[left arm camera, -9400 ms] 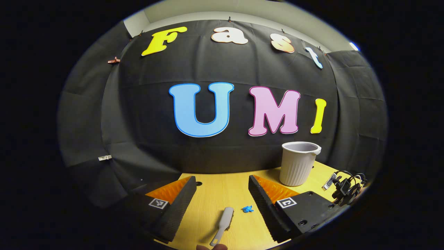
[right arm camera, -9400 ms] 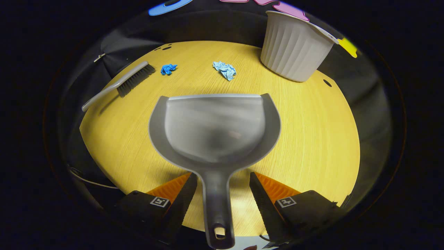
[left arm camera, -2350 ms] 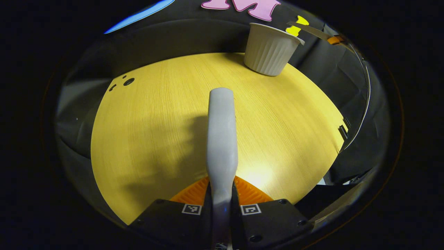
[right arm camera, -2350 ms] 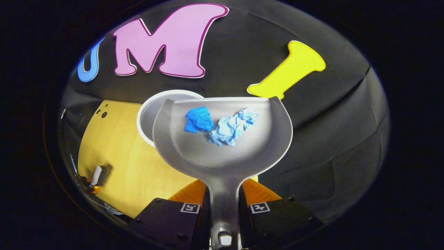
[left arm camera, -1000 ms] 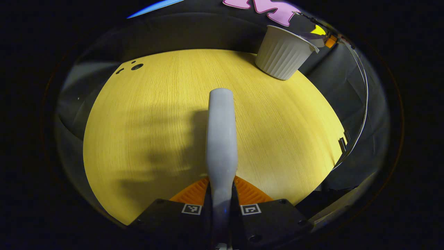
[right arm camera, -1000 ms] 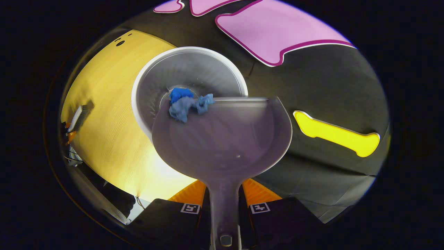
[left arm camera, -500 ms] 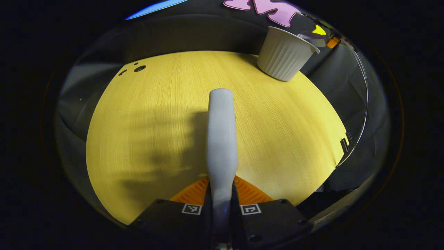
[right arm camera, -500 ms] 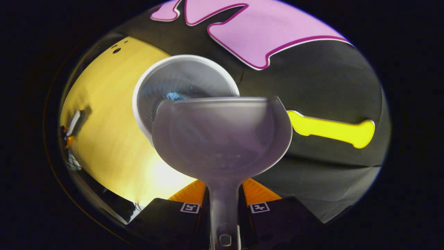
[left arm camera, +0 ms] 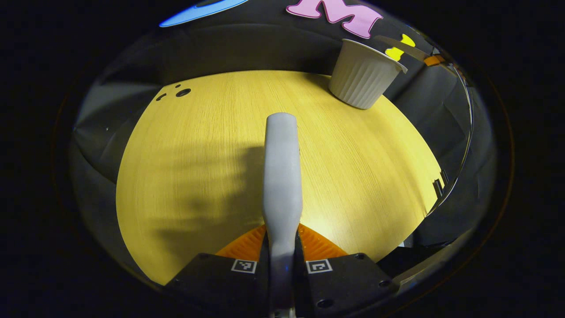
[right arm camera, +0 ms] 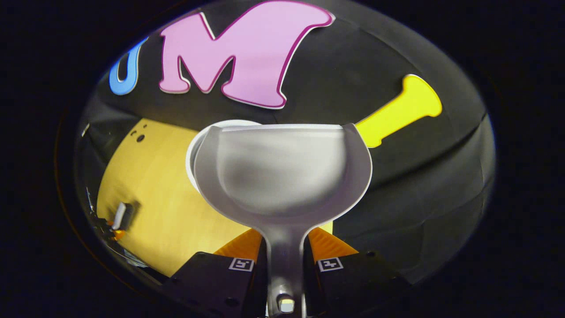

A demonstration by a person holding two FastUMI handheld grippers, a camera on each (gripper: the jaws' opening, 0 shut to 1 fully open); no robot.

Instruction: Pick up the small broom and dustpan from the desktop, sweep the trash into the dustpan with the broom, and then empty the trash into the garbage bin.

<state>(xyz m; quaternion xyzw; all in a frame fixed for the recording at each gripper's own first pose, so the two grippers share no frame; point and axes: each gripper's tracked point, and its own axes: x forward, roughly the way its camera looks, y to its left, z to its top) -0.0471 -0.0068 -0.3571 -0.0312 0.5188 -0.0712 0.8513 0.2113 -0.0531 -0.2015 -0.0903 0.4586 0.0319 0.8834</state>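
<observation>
In the left gripper view my left gripper (left arm camera: 282, 251) is shut on the handle of the grey broom (left arm camera: 282, 176), which points forward above the yellow desktop (left arm camera: 198, 154). The white ribbed garbage bin (left arm camera: 363, 75) stands at the far right of the desk. In the right gripper view my right gripper (right arm camera: 284, 256) is shut on the handle of the grey dustpan (right arm camera: 282, 172). The pan is held level in the air and holds nothing. The bin's rim (right arm camera: 194, 152) peeks out behind the pan's left edge. The broom (right arm camera: 120, 216) and the left gripper show small at the far left.
Small holes (left arm camera: 182, 92) mark the desk's far left corner. The black cloth wall runs behind the desk and close to the bin. A thin cable (left arm camera: 463, 132) curves along the desk's right edge.
The two blue paper scraps slid out of the dustpan into the bin. The dustpan has since tipped back from steep to level and drawn back a little. The broom stays held still.
</observation>
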